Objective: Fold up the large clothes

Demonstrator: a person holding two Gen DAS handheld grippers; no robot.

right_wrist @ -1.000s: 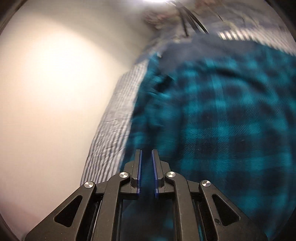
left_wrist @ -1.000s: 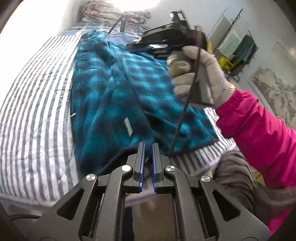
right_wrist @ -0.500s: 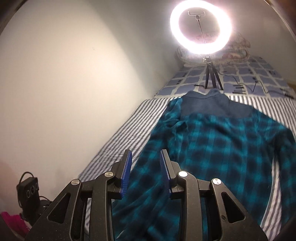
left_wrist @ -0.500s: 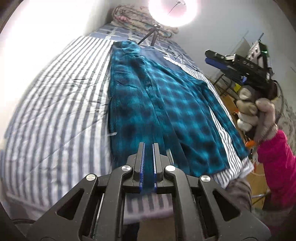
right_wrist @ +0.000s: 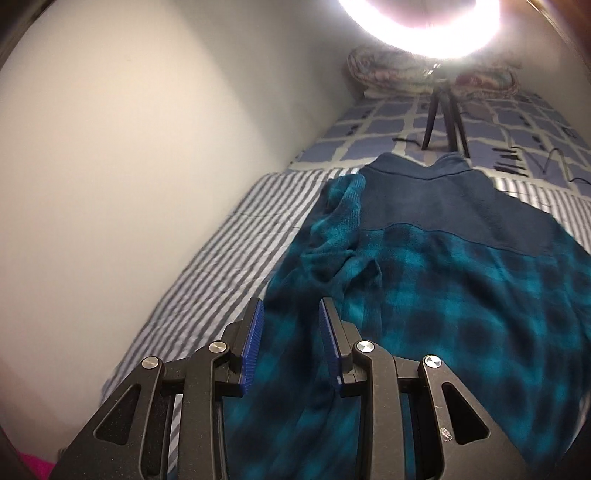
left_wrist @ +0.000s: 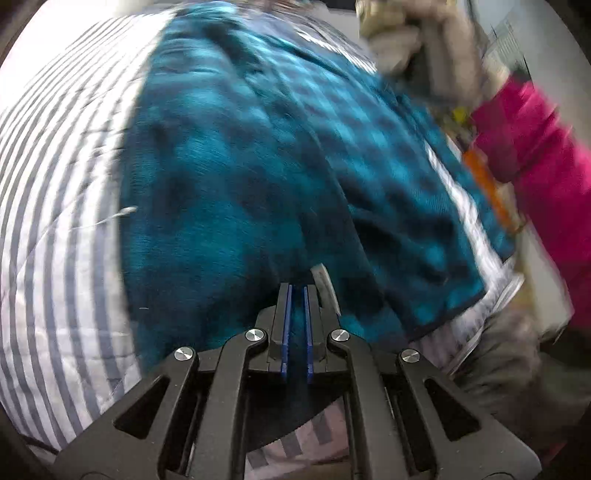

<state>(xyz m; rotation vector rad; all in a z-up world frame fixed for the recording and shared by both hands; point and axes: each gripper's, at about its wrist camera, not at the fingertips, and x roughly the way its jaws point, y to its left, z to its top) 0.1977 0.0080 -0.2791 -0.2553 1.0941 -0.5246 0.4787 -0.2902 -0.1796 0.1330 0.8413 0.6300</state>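
Closest to you, your left gripper [left_wrist: 296, 295] has its jaws pinched nearly together at the hem of the plaid fleece shirt [left_wrist: 236, 177], probably gripping fabric for a fold, though blur hides it. Your right gripper [right_wrist: 290, 314] hangs released over the bunched sleeve [right_wrist: 340, 236]. The shirt lies flat on the striped bed [right_wrist: 229, 254]. Only the right view shows the ring light [right_wrist: 421, 26]; only the left shows your gloved hand [left_wrist: 417, 40].
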